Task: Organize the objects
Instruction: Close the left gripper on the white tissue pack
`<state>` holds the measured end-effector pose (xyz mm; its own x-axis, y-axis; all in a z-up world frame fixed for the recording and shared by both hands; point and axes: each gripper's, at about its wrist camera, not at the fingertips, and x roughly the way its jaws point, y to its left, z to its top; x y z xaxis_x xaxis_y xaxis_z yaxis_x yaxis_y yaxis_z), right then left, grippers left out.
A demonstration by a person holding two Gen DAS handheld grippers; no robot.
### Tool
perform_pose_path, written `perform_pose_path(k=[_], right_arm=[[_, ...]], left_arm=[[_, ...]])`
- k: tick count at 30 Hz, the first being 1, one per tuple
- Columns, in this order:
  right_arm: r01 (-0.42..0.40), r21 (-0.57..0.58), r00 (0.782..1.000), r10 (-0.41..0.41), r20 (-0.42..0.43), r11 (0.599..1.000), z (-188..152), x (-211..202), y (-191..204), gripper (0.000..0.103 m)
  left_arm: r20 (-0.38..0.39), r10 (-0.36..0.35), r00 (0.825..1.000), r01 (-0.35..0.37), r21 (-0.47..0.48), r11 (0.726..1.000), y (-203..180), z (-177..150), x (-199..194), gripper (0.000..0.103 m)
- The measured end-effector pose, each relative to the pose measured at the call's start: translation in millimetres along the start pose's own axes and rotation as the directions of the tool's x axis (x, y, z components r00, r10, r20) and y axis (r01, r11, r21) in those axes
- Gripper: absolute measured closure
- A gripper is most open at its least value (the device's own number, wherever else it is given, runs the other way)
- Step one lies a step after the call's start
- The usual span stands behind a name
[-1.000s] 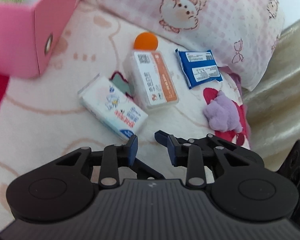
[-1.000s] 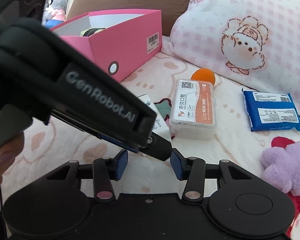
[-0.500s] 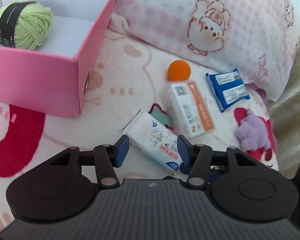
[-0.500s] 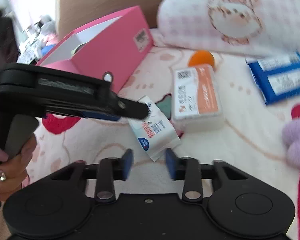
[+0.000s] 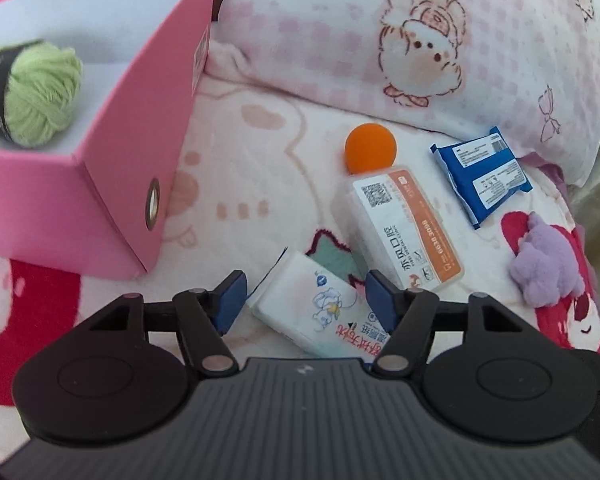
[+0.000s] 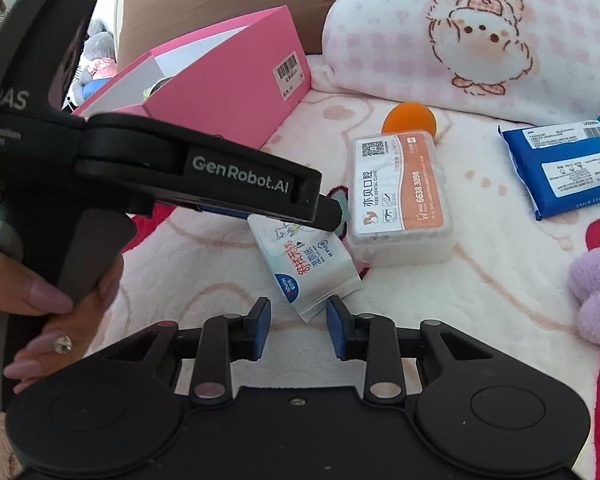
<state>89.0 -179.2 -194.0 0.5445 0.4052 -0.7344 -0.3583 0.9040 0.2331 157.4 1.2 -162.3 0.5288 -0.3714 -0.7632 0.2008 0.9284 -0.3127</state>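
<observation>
Swung back from the pink box (image 5: 112, 184) since a second ago, the left gripper (image 5: 304, 300) tilts down over the bed's blanket (image 5: 260, 184), jaws opening astride the wipes pack (image 5: 320, 312), the right gripper (image 6: 298, 326) narrow and empty; green yarn (image 5: 32, 92) sits in the box.

A plush white blanket printed with pink and red cartoon shapes (image 5: 260, 184) covers the bed. At the far side lies a pink-checked pillow with a cartoon animal print (image 5: 420, 48), and left of it a brown cushion (image 6: 220, 4).
</observation>
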Motion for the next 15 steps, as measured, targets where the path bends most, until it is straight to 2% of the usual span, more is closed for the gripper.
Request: perform_pose_path(k=[1,4,7,10,11,12,15], right_arm=[[-0.001,0.003,1.0,0.001,-0.001,1.0,-1,0,-1,0.067],[0.001,0.002,1.0,-0.001,-0.003,1.0,0,2,-1,0.067],[0.003,-0.001,1.0,-0.003,-0.002,1.0,0,3,-1,0.067],[0.012,-0.013,1.0,-0.012,-0.003,1.0,0,3,1,0.066],[0.014,-0.019,1.0,-0.014,-0.003,1.0,0,2,2,0.066],[0.017,-0.022,1.0,-0.017,-0.003,1.0,0,1,2,0.066],[0.015,-0.034,1.0,-0.015,-0.01,0.999,-2,-2,2,0.06]], left_arm=[[0.003,0.001,1.0,-0.001,-0.011,1.0,2,-1,1,0.032],[0.02,0.007,1.0,-0.007,-0.023,1.0,3,-6,4,0.032],[0.035,0.0,0.999,0.0,0.015,1.0,-5,-7,0,0.042],[0.068,0.043,0.997,-0.049,0.094,0.994,-20,-12,-6,0.046],[0.093,0.076,0.993,-0.084,0.086,0.993,-25,-14,-7,0.046],[0.088,0.085,0.993,-0.093,0.089,0.992,-27,-16,-8,0.046],[0.05,0.081,0.995,-0.083,0.034,0.996,-25,-21,-11,0.046]])
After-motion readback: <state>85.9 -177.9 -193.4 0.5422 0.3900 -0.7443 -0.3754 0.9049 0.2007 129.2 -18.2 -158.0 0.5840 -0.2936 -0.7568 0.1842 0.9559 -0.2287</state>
